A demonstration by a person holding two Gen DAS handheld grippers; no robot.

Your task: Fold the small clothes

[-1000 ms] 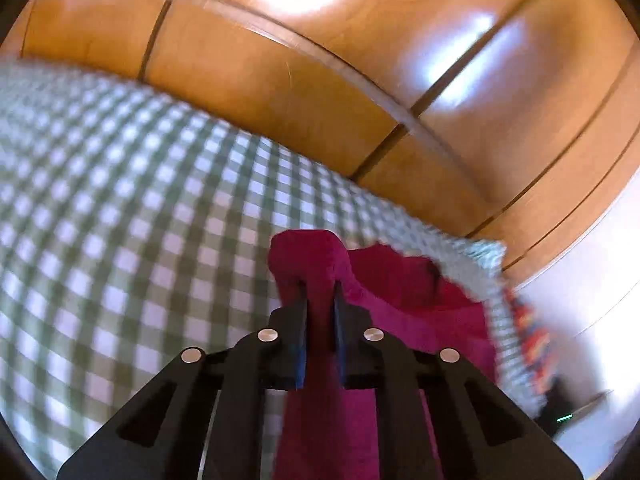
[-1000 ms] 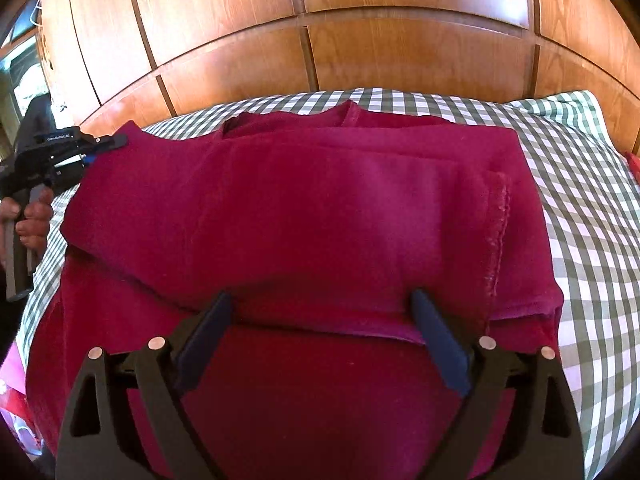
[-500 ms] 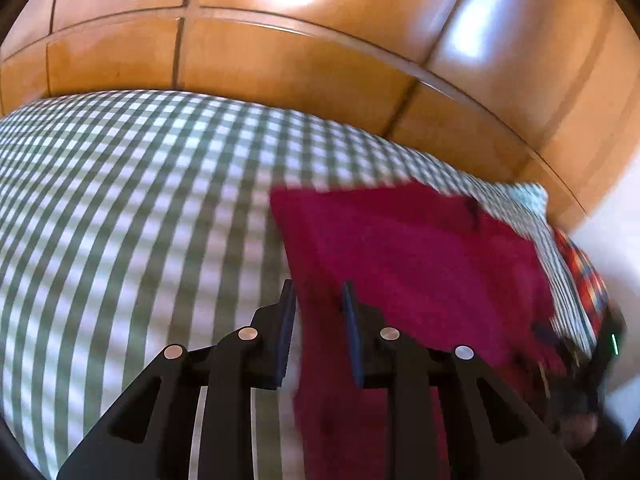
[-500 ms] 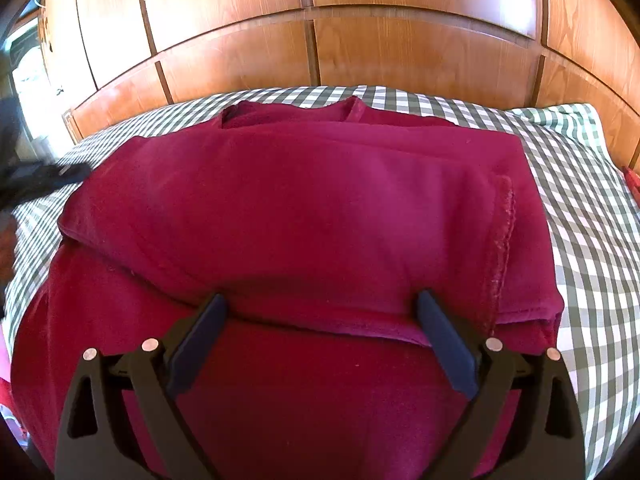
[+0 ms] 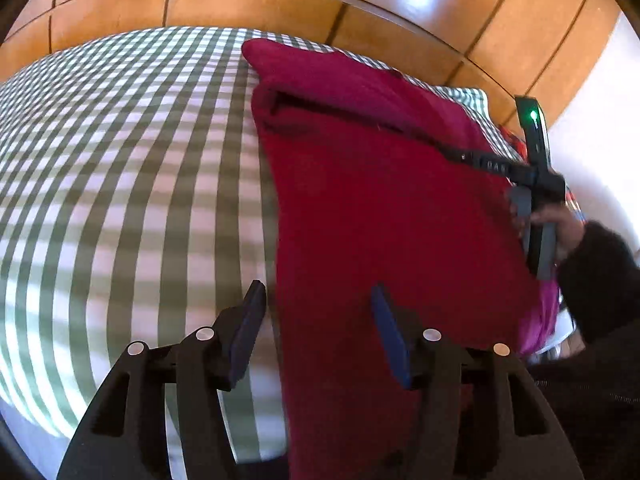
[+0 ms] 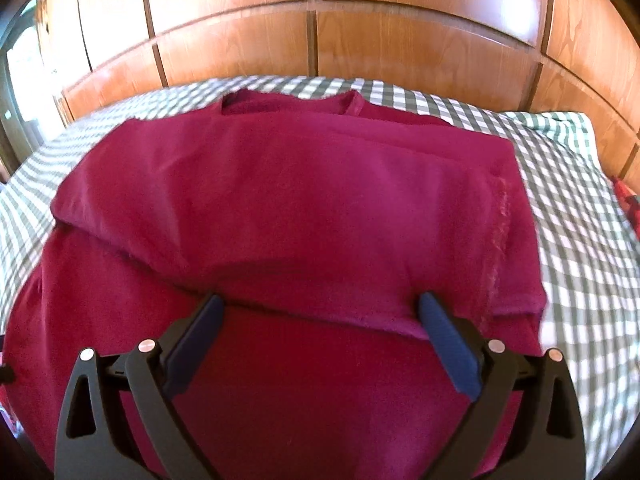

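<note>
Released a second ago, the red shirt (image 5: 384,208) now lies folded on the checked bed (image 5: 120,184); left tongs (image 5: 318,300) are opening, empty, over its edge. Right tongs (image 6: 320,306) hover spread wide above it. Behind stands wood panelling (image 6: 400,40)

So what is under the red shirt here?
The red shirt lies on a green-and-white checked sheet, which shows all around it. Its folded-over flap rests on its own lower layer. Anything else beneath is covered by the cloth.
</note>
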